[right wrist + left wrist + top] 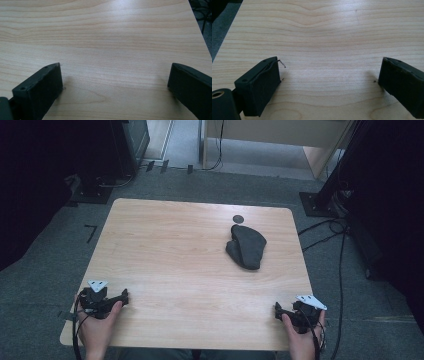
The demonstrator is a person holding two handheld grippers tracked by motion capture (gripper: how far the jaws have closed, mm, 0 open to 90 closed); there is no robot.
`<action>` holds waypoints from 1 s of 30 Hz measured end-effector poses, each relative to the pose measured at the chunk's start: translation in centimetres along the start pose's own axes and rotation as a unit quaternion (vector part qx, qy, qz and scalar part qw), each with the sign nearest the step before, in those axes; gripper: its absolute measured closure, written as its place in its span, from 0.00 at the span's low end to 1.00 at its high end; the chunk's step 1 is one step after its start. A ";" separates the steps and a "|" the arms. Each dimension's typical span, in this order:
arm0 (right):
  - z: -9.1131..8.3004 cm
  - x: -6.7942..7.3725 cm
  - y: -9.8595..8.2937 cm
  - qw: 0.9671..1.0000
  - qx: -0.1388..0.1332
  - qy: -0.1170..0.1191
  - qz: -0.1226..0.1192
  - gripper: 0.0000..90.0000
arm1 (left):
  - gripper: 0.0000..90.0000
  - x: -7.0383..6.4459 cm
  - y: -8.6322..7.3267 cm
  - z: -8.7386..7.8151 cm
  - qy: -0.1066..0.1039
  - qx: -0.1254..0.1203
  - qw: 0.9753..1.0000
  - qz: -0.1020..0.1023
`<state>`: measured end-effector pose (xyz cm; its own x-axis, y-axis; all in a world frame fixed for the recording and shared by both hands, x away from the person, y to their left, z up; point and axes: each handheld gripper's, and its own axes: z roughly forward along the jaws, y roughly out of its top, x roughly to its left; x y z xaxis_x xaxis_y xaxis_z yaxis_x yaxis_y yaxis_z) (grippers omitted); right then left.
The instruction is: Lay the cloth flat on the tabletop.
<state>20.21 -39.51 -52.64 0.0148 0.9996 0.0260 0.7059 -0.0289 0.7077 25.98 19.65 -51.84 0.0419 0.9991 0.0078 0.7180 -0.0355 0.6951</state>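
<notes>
Both hand-held grippers sit at the worktop near edge, well short of the dark cloth: left hand-held gripper jaws wide, empty; right hand-held gripper jaws wide, empty. Cloth lies crumpled toward far right; small black disc just beyond it.

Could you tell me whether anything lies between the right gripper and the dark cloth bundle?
Nothing visible does: bare wooden table separates the right gripper from the dark crumpled cloth bundle. A small dark disc sits beyond it.

Dark crumpled cloth, table's far right
</notes>
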 end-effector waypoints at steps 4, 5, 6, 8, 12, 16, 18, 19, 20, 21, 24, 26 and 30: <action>0.2 0.6 0.2 1.000 -0.001 0.004 -0.004 0.00 | 0.04 0.0 0.0 0.0 0.002 0.000 1.000 -0.003; 0.2 0.6 0.2 1.000 -0.001 0.004 -0.004 0.00 | 0.04 0.0 0.0 0.0 0.002 0.000 1.000 -0.003; 0.3 0.8 0.2 1.000 -0.001 0.011 -0.012 0.00 | 0.04 0.0 0.0 0.0 0.002 0.000 1.000 -0.003; 0.3 0.9 0.2 1.000 0.000 0.013 -0.014 0.00 | 0.04 0.0 0.0 0.0 0.003 -0.001 1.000 -0.004; 0.3 1.1 0.3 1.000 0.001 0.014 -0.015 0.00 | 0.04 0.0 0.0 0.0 0.004 0.000 1.000 -0.005; -0.2 1.3 0.5 1.000 0.001 0.007 -0.005 0.17 | 0.04 0.0 0.0 0.0 0.004 0.001 1.000 -0.004; -0.4 1.4 0.5 1.000 0.000 0.007 -0.008 0.16 | 0.04 0.0 0.0 0.1 0.001 0.000 1.000 -0.001; -0.5 1.6 0.5 1.000 -0.004 0.008 -0.012 0.16 | 0.04 0.0 0.1 0.1 0.001 0.000 1.000 0.000; -0.7 1.7 0.6 1.000 -0.007 0.011 -0.010 0.16 | 0.04 0.0 0.1 0.1 0.001 0.000 1.000 0.000; -0.9 1.8 0.8 1.000 -0.010 0.016 -0.006 0.16 | 0.04 0.0 0.1 0.1 0.000 0.000 1.000 0.001; -1.4 2.4 1.6 0.999 -0.026 0.028 -0.006 0.16 | 0.04 0.0 0.1 0.1 -0.001 0.000 1.000 0.001; -1.6 2.9 2.6 0.999 -0.040 0.036 -0.010 0.17 | 0.04 0.0 0.1 0.1 -0.002 0.000 1.000 0.002; -1.6 3.9 4.5 0.997 -0.057 0.050 -0.016 0.19 | 0.04 -0.1 0.0 0.0 -0.003 0.000 1.000 0.002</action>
<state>22.29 -35.74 -48.20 -0.0818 0.9943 0.0691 0.6198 -0.0036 0.7848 25.96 19.54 -51.84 0.0493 0.9988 0.0063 0.7182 -0.0398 0.6947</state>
